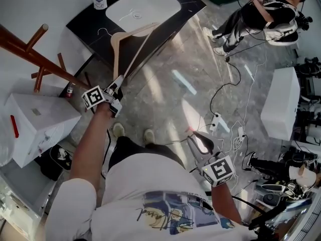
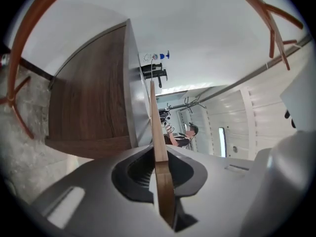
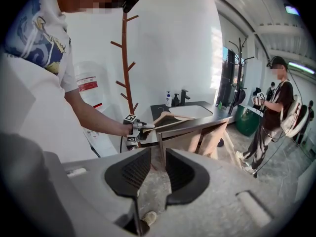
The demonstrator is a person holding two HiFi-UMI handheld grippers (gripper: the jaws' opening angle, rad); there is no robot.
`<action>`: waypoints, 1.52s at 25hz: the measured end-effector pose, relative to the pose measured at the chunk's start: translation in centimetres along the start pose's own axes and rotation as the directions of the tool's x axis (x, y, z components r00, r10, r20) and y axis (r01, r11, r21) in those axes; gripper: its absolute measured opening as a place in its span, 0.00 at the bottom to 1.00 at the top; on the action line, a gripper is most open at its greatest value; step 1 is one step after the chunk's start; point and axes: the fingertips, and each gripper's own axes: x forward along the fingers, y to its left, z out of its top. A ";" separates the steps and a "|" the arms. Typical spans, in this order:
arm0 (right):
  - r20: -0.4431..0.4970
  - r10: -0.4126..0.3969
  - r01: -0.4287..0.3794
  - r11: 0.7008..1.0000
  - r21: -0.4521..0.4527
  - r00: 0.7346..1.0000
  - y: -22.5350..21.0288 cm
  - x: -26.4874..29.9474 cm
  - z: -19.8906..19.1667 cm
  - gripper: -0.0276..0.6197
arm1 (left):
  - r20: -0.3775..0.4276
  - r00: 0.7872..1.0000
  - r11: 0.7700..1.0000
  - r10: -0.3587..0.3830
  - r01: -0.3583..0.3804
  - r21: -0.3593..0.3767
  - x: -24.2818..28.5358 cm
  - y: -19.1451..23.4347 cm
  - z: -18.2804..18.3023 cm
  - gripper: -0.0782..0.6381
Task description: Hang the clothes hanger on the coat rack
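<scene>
The brown coat rack [image 1: 30, 49] stands at the left. Near it, the left gripper [image 1: 118, 86] pinches one end of the wooden clothes hanger [image 1: 116, 49]. The hanger reaches out over the black sink counter [image 1: 89, 22]. The right gripper [image 1: 195, 139] is down low, with its jaws apart and nothing in them.

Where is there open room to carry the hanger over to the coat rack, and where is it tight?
Open: the gap between the coat rack and the black counter, and the bare marble floor beside the hanger. Tight: cables near the right claw; the white box beside the rack. The left claw grips the hanger.
</scene>
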 end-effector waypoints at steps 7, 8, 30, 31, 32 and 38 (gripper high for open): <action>0.028 0.055 -0.054 0.998 -0.032 0.998 -1.2 0.2 0.1 0.19 | -0.022 0.999 0.980 0.026 -0.022 0.200 -0.8 -3.8 0.0 0.16; 0.032 0.062 -0.061 0.997 -0.039 0.998 -1.2 0.1 0.2 0.19 | -0.021 0.999 0.976 0.030 -0.025 0.218 -1.0 -4.3 -0.1 0.15; 0.089 0.346 -0.323 0.924 -0.204 0.934 -0.9 0.3 -1.2 0.19 | 0.278 0.960 0.925 0.040 -0.141 0.353 -14.1 -15.1 -4.3 0.15; 0.087 0.359 -0.335 0.918 -0.212 0.929 -0.7 0.4 -1.3 0.19 | 0.303 0.953 0.931 0.028 -0.135 0.339 -14.6 -15.5 -4.4 0.15; 0.085 0.372 -0.346 0.912 -0.220 0.924 -0.6 0.4 -1.3 0.19 | 0.327 0.945 0.934 0.017 -0.132 0.332 -15.0 -16.0 -4.5 0.15; 0.077 0.418 -0.387 0.886 -0.255 0.905 -0.6 0.1 -1.8 0.19 | 0.373 0.928 0.901 0.005 -0.166 0.401 -15.9 -19.9 -5.0 0.15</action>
